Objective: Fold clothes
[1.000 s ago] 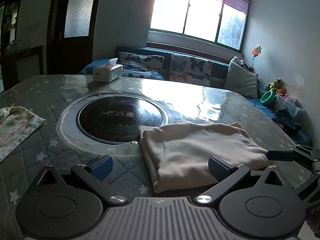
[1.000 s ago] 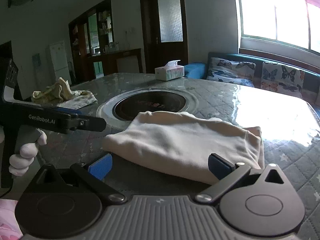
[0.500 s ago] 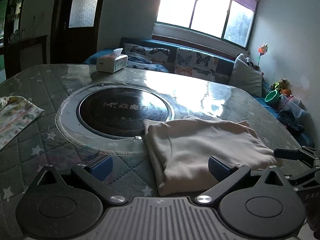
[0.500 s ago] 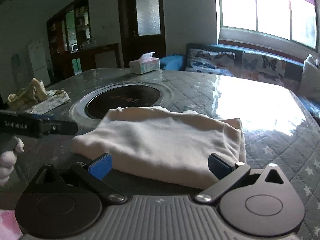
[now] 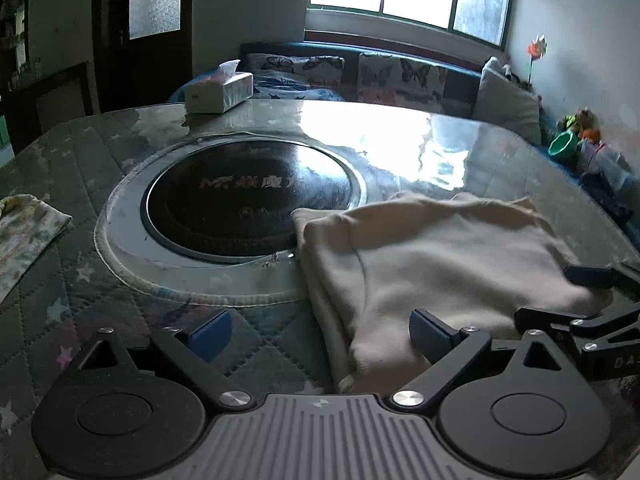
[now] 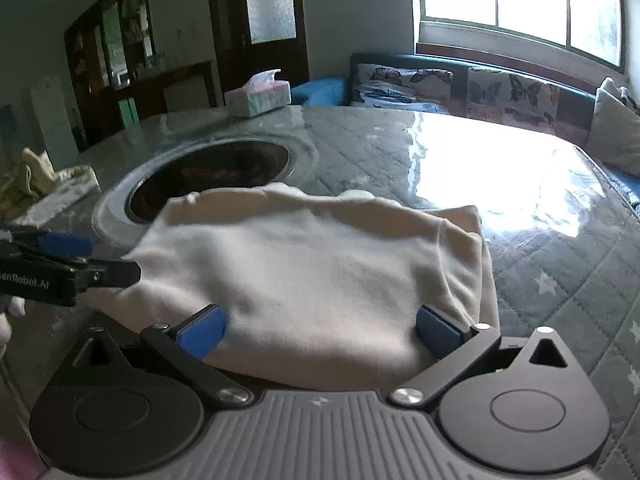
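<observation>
Left wrist view: the left gripper (image 5: 320, 334) points down at the quilted table (image 5: 72, 280), its jaws spread wide and just starting to close. The near-left corner of the folded cream garment (image 5: 440, 264) lies between the blue pads (image 5: 210, 334), not yet pinched. The garment spreads from the centre toward 3 o'clock, its far-left corner lapping the rim of the round black cooktop (image 5: 248, 196) set into the table. At 3 o'clock the right gripper (image 5: 560, 292) reaches the garment's right edge. A tissue box (image 5: 218, 90) sits at 11 o'clock, a floral cloth (image 5: 24, 236) at 9 o'clock.

Right wrist view: the right gripper (image 6: 320, 332) has its jaws released and wide, the garment's (image 6: 320, 264) near edge lying between the blue pads (image 6: 200, 332) without a squeeze showing. The garment fills the centre, the cooktop (image 6: 208, 176) just beyond at 11 o'clock. The left gripper (image 6: 84, 260) touches the garment's left edge at 9 o'clock.
</observation>
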`<state>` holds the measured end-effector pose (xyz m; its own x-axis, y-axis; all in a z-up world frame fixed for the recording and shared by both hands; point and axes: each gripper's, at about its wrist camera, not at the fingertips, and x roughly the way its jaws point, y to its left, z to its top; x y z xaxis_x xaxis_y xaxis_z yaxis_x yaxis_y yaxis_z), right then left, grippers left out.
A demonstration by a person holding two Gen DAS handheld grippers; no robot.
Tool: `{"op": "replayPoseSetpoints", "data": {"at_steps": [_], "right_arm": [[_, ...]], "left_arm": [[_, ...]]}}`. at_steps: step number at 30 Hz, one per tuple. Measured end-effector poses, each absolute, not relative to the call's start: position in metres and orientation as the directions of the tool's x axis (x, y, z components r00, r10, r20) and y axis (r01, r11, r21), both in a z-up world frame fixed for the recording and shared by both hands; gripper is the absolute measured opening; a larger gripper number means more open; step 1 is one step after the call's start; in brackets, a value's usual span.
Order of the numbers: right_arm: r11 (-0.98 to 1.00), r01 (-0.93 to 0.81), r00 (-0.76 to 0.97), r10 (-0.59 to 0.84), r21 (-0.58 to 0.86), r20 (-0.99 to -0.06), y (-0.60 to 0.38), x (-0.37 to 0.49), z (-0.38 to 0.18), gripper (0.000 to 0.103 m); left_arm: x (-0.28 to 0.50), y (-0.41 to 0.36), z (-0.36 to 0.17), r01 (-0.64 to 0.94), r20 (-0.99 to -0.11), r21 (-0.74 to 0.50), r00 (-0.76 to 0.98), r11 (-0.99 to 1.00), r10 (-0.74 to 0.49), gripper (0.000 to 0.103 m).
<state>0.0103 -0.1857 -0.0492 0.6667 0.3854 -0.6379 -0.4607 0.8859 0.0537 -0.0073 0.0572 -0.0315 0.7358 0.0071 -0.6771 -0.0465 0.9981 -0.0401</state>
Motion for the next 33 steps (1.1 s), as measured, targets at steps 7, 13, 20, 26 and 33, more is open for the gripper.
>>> {"op": "replayPoseSetpoints", "data": {"at_steps": [7, 13, 20, 26, 33], "right_arm": [[0.886, -0.463, 0.685, 0.378, 0.028, -0.623, -0.185, 0.006, -0.052, 0.103], [0.894, -0.445, 0.693, 0.378, 0.048, -0.614, -0.191, 0.006, -0.033, 0.103], [0.916, -0.401, 0.713, 0.308, -0.007, -0.630, -0.194, 0.003, -0.041, 0.102], [0.909, -0.413, 0.718, 0.287, -0.056, -0.633, -0.188, 0.001, -0.045, 0.103], [0.852, -0.517, 0.691, 0.356, -0.086, -0.629, -0.180, -0.002, -0.023, 0.103]], "left_arm": [[-0.006, 0.064, -0.036, -0.043, -0.689, -0.076, 0.724, 0.996, -0.022, 0.097], [-0.009, 0.068, -0.020, -0.025, -0.669, -0.117, 0.741, 0.993, -0.060, 0.096], [-0.008, 0.045, -0.023, 0.074, -0.666, -0.096, 0.736, 0.993, -0.119, 0.091], [-0.003, 0.046, -0.034, 0.057, -0.684, -0.104, 0.720, 0.993, -0.113, 0.091], [-0.007, 0.068, -0.015, 0.048, -0.659, -0.151, 0.740, 0.987, -0.137, 0.091]]}}
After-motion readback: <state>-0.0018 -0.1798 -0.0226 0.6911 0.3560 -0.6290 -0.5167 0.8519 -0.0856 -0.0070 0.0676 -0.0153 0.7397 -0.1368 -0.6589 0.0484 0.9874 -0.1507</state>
